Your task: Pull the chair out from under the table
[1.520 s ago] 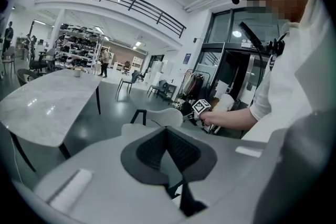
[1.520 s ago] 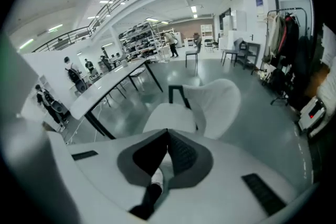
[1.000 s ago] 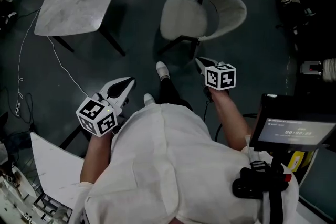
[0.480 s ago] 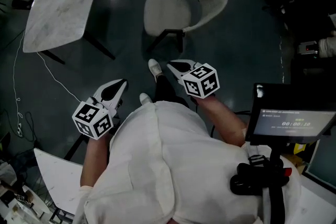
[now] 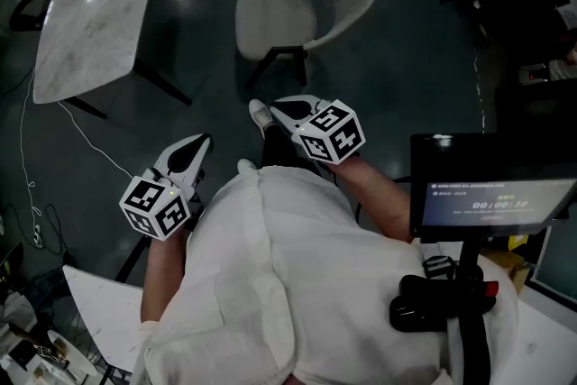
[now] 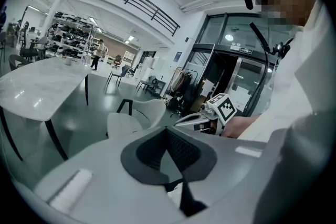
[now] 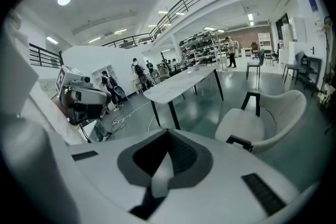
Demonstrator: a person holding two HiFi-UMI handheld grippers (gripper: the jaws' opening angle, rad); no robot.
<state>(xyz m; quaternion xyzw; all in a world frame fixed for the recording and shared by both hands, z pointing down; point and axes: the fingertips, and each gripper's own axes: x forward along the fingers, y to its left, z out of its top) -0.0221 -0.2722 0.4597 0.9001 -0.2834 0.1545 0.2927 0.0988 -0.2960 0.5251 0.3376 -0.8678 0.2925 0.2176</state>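
Right claw (image 5: 275, 107) draws back from the chair (image 5: 275, 18), jaws together and empty like the left claw (image 5: 198, 144); chair stands clear of the worktop (image 5: 90, 13); pull looks finished.

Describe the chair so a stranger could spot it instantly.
Start at the long marble-topped table on the dark floor. Right of it in the head view, standing clear, is the chair. Its pale cupped shell and thin black legs set it apart.

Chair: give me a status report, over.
Left gripper and right gripper shut, empty. Chair stands apart from table, untouched. Thin cable on floor beside table, away from chair.
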